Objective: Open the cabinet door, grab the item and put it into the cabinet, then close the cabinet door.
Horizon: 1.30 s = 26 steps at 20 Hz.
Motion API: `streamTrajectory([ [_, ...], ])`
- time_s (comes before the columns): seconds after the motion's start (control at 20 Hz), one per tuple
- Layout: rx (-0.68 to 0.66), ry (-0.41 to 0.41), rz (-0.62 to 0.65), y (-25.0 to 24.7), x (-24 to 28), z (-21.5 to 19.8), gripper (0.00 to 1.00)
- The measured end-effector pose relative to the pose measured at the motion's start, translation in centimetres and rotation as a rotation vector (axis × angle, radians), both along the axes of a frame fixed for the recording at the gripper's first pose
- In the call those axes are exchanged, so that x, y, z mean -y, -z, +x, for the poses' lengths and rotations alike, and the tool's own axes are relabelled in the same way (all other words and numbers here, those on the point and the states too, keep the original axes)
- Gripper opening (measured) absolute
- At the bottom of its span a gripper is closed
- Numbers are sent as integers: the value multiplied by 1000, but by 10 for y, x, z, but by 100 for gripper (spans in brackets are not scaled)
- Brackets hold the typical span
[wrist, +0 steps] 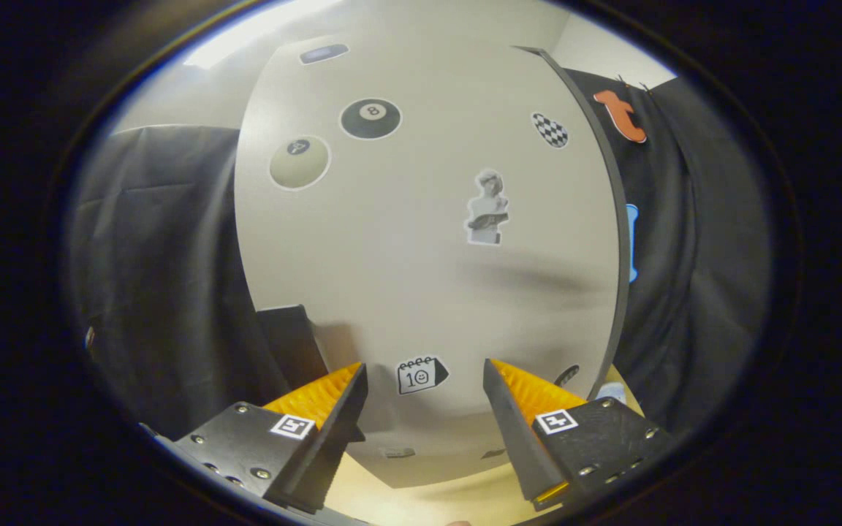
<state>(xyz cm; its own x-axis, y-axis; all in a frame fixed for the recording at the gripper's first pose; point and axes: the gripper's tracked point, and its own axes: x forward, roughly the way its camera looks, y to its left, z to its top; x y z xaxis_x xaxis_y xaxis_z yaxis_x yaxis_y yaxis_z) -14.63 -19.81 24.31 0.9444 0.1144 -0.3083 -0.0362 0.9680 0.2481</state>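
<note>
A pale cabinet door [421, 277] with several stickers stands right in front of me, very close. Its dark edge [615, 241] runs down the right side. A dark handle block [291, 343] sits low on the door's left edge, just beyond my left finger. My gripper [425, 380] is open, fingers spread with nothing between them, pointing at the lower part of the door around a small calendar sticker [421, 375].
Black cloth [165, 277] hangs left and right of the cabinet. A light wooden surface [421, 500] lies under the fingers at the foot of the door. The white ceiling shows above the cabinet.
</note>
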Motion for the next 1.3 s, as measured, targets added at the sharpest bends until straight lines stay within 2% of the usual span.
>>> streamTrajectory([
  [0.5,-15,11,4,8,-6,23,94],
  [0.8,-3,24,-29,9,-7,31,94],
  [1.05,6,28,-112,13,-6,33,94],
  [1.3,7,23,-93,12,-6,33,94],
])
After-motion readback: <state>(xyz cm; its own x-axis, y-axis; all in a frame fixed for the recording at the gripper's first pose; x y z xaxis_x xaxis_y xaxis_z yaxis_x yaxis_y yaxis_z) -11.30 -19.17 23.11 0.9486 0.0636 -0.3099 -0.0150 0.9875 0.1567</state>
